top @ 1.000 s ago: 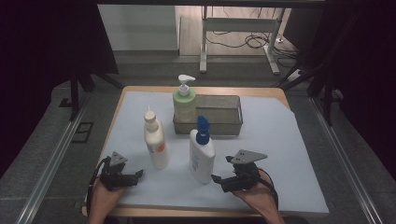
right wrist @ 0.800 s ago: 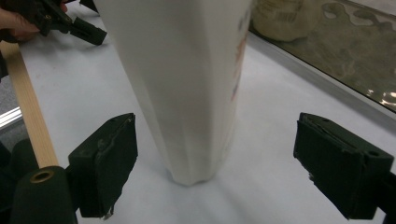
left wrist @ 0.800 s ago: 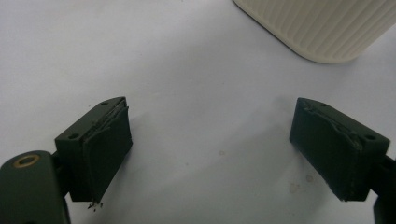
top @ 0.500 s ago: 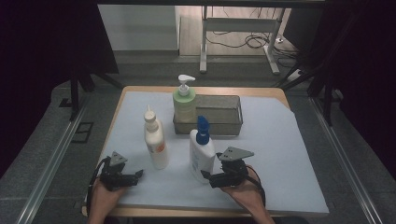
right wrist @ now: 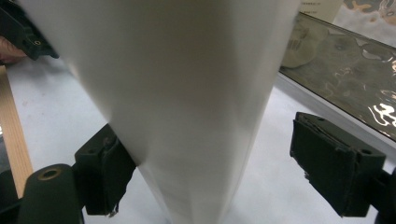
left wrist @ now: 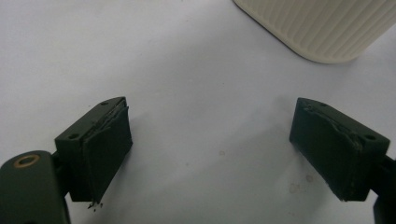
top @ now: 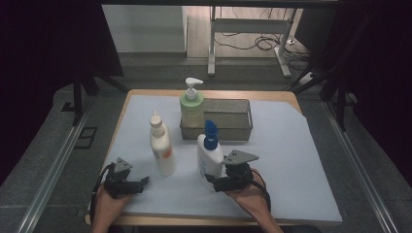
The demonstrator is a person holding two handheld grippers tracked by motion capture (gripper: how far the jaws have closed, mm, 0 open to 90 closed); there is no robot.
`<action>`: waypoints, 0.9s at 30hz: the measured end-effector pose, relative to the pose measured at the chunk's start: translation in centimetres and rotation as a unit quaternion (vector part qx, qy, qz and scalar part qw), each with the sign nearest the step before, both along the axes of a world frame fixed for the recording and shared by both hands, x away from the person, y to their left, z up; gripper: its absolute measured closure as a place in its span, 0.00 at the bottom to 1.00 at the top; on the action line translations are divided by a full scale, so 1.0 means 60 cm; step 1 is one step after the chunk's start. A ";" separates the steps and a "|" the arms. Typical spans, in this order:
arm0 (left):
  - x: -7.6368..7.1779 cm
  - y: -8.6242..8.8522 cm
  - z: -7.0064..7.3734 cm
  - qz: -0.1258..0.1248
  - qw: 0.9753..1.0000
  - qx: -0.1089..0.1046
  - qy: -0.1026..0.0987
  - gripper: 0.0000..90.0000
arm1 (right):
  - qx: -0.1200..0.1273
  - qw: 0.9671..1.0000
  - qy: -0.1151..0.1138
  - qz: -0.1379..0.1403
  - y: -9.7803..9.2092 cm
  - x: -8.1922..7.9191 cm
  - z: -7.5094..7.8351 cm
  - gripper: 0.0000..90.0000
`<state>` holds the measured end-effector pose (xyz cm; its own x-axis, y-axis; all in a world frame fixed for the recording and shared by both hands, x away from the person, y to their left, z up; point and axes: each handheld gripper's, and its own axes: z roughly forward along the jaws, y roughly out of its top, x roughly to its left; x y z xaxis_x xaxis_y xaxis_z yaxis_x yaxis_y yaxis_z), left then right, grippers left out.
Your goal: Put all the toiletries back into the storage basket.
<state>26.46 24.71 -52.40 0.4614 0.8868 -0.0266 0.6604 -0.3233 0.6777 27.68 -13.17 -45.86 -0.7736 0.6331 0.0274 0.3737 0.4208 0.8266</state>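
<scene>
Straddling blue-capped bottle (top: 210, 156), right gripper (top: 219, 180) near bench (top: 301, 160) front edge; fingers (right wrist: 337, 169) wide apart, bottle (right wrist: 187, 93) between them, left finger touching or nearly touching its wall, right finger clear of it, no grip. Bottle upright, just before mesh tray (top: 228, 127). Left gripper (top: 142, 182) low at front left; fingers (left wrist: 98, 144) wide apart, holding nothing, white bottle (top: 161, 145) near, ahead. Green pump bottle (top: 192, 104) at tray's left end.

High view overlooks the table (top: 311, 145); gripper views sit close above it.
</scene>
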 end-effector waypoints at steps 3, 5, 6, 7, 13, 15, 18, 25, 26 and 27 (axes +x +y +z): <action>0.000 0.000 0.000 0.000 1.000 0.000 0.000 0.14 | -0.001 1.000 -0.001 0.003 0.002 0.002 0.000 0.19; 0.000 0.000 0.000 0.000 1.000 0.000 0.000 0.14 | -0.004 1.000 -0.004 0.006 0.002 0.003 0.001 0.20; 0.000 0.000 0.000 0.000 1.000 0.000 0.000 0.14 | -0.007 1.000 -0.007 0.008 0.002 0.003 0.003 0.22; 0.000 0.000 0.000 0.000 1.000 0.000 0.000 0.14 | -0.009 1.000 -0.007 0.010 0.001 0.004 0.004 0.23; 0.000 0.000 0.000 -0.001 1.000 0.001 0.000 0.14 | -0.009 1.000 -0.008 0.011 -0.006 0.007 0.006 0.33; 0.000 0.000 0.000 -0.001 1.000 0.001 0.001 0.14 | -0.008 1.000 -0.011 0.011 -0.008 0.007 0.006 0.35; 0.000 0.000 0.000 -0.001 1.000 0.000 0.000 0.14 | -0.010 1.000 -0.008 0.015 -0.009 0.008 0.006 0.39; 0.000 0.000 0.000 0.000 1.000 0.000 0.000 0.14 | -0.032 0.999 -0.013 0.040 -0.006 0.012 0.011 0.42; 0.000 0.000 0.000 0.000 1.000 0.000 0.000 0.14 | -0.033 0.998 -0.011 0.044 -0.007 0.014 0.012 0.42; 0.000 0.000 0.000 0.000 1.000 0.000 0.000 0.14 | -0.034 0.998 -0.009 0.049 -0.009 0.017 0.013 0.42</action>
